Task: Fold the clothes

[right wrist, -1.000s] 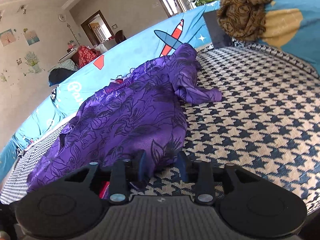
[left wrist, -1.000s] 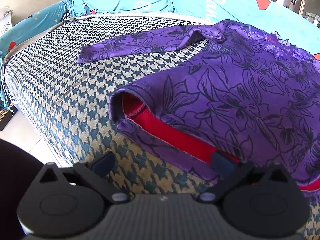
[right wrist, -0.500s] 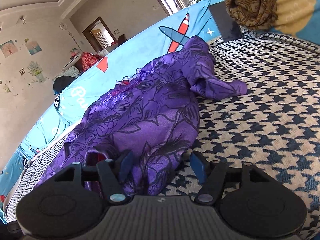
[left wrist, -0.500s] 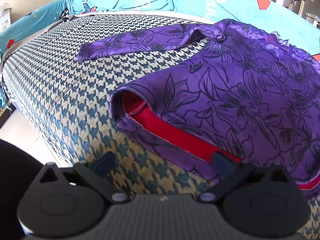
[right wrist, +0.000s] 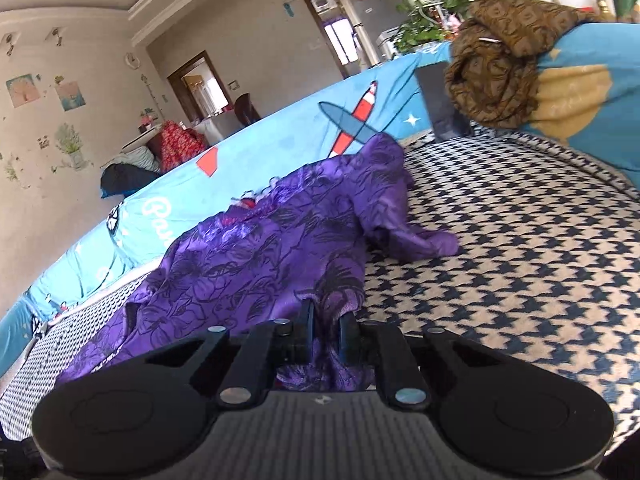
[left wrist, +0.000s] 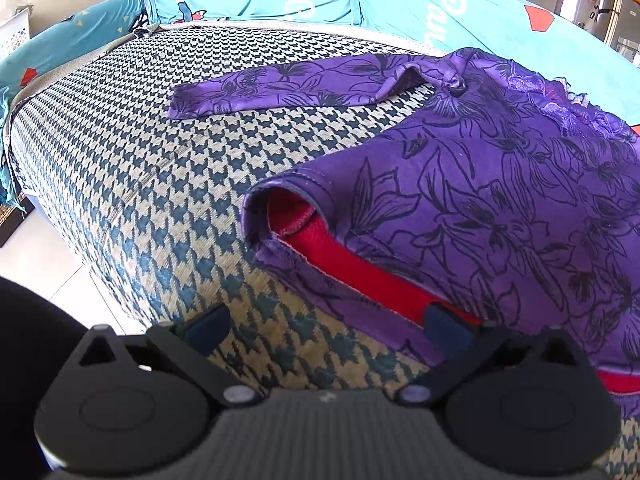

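A purple flower-print garment with a red lining lies spread on the houndstooth cover. One sleeve stretches out to the left. My left gripper is open and low over the near hem: its right finger rests on the red-lined edge and its left finger is over bare cover. In the right wrist view the same garment runs away from me. My right gripper has its jaws closing, with a bunched fold of the purple hem pinched between the pads. The other sleeve lies crumpled to the right.
Blue printed cushions line the back of the seat. A brown patterned cloth is heaped on a blue and yellow cushion at the far right, beside a dark box. The seat's edge drops to a light floor on the left.
My right gripper's jaws went from wide apart to pinched together on the garment's hem, and the gripper rose a little. The left gripper and the cloth in front of it stayed put.
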The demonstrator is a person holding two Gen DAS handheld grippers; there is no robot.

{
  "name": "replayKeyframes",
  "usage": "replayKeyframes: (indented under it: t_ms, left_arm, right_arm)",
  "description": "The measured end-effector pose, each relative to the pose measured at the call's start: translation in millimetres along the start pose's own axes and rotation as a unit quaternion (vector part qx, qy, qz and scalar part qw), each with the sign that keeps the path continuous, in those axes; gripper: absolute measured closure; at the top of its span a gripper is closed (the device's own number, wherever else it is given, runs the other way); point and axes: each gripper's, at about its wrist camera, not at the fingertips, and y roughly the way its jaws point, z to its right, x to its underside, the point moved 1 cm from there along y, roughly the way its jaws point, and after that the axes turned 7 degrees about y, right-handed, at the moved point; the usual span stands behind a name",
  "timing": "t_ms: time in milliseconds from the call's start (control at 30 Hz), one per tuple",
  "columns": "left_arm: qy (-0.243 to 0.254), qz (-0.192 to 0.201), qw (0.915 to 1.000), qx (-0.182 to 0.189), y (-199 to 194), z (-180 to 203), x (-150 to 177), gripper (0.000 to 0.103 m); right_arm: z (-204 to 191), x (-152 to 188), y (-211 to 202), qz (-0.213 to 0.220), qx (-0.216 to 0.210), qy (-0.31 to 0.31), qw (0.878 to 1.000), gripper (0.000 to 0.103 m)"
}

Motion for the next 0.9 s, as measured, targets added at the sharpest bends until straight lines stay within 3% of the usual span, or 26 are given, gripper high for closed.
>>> replayKeyframes:
  t_ms: [100,167,267,400,567,633,900]
  left_arm:
    - [-0.002,0.006,1.0,-0.001,-3,-2,-1,0.0]
    - [-0.003,0.006,1.0,-0.002,-3,-2,-1,0.0]
    - [-0.004,0.007,1.0,-0.003,-5,-3,-1,0.0]
    - [-0.003,0.017,0.9999,-0.003,-8,-4,-1,0.0]
    - [-0.004,0.022,0.9997,-0.009,-9,-9,-1,0.0]
    - [-0.006,0.022,0.9997,-0.012,-9,-12,-2,0.0]
    - [-0.02,0.034,0.9992,-0.01,-14,-22,-3,0.0]
  right_arm:
    - [15,-4,-7,0.011,0.048,-0.001,0.999,0.091]
    - [19,-5,-10,0.028,0.089,-0.024,0.995,0.097]
    - [31,-10,-12,0.027,0.104,-0.023,0.994,0.097]
    - [38,-12,-17,0.018,0.081,-0.008,0.997,0.097]
    - [25,-8,-25,0.034,0.062,-0.04,0.997,0.094]
    - [22,-4,-29,0.027,0.048,-0.053,0.997,0.087]
    - [12,22,-36,-0.017,0.024,-0.083,0.996,0.076]
